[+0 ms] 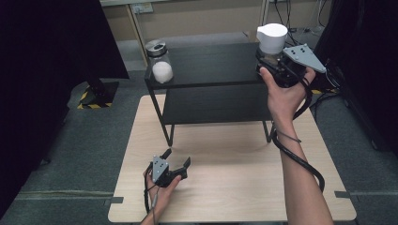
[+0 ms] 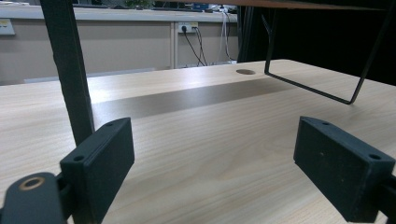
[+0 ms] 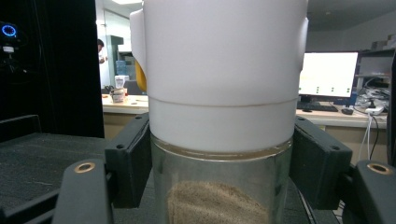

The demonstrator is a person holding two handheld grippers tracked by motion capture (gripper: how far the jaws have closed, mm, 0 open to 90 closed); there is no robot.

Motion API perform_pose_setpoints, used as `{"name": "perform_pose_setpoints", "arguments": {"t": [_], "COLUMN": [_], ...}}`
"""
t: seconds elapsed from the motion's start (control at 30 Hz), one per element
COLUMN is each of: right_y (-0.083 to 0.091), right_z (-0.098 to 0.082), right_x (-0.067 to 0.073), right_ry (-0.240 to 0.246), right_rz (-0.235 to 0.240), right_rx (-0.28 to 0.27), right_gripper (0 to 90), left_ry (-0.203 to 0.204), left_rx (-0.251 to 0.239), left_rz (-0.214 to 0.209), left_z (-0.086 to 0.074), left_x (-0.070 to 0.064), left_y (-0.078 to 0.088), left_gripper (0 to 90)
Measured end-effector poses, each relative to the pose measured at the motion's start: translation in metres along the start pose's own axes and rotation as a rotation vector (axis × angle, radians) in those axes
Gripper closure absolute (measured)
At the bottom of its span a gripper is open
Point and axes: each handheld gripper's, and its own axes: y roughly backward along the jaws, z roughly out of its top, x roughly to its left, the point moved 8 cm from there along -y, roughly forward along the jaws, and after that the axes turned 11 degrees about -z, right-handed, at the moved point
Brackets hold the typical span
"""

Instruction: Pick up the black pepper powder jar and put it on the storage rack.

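The right tool [image 1: 271, 65] was found raised at the right end of the black shelf [image 1: 211, 63], gripped from behind by the right hand [image 1: 284, 96], whose forearm ran up from the bottom edge of the high view with the wrist bent slightly inward. Its grey three-cornered plate faced upward and its cable looped down along the forearm. In the right gripper view the two black jaws were closed against the glass body of a jar [image 3: 219, 186], one on each side, just under its white lid [image 3: 224, 70]; a brownish granular fill lay in the lower part of the glass. The jar stood upright at the shelf's right end; whether its base rested on the shelf could not be determined. The left tool [image 1: 177, 161] was low over the wooden surface [image 1: 234, 187] near its front left, held in the left hand [image 1: 162, 185], pointing toward the shelf legs. Its jaws stood wide apart with nothing between them. A second jar [image 1: 160, 61] holding a white mass stood at the shelf's left end, well apart from both tools.
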Motion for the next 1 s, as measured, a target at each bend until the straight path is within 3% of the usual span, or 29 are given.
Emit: {"name": "perform_pose_setpoints", "arguments": {"t": [0.23, 0.57, 1.0], "right_y": [-0.001, 0.002, 0.013], "right_z": [0.000, 0.003, 0.000], "right_x": [0.000, 0.001, 0.001], "right_ry": [-0.006, -0.016, -0.012], "right_rz": [0.000, 0.006, 0.022], "right_rx": [0.001, -0.008, -0.014], "right_gripper": [29.8, 13.9, 10.8], "left_ry": [-0.002, -0.004, -0.002], "left_rx": [0.000, -0.001, 0.000], "left_rz": [-0.001, -0.001, -0.001], "left_z": [0.000, 0.000, 0.000], "left_x": [0.000, 0.000, 0.000], "left_y": [0.000, 0.000, 0.000], "left_gripper": [11.8, 11.8, 11.8]}}
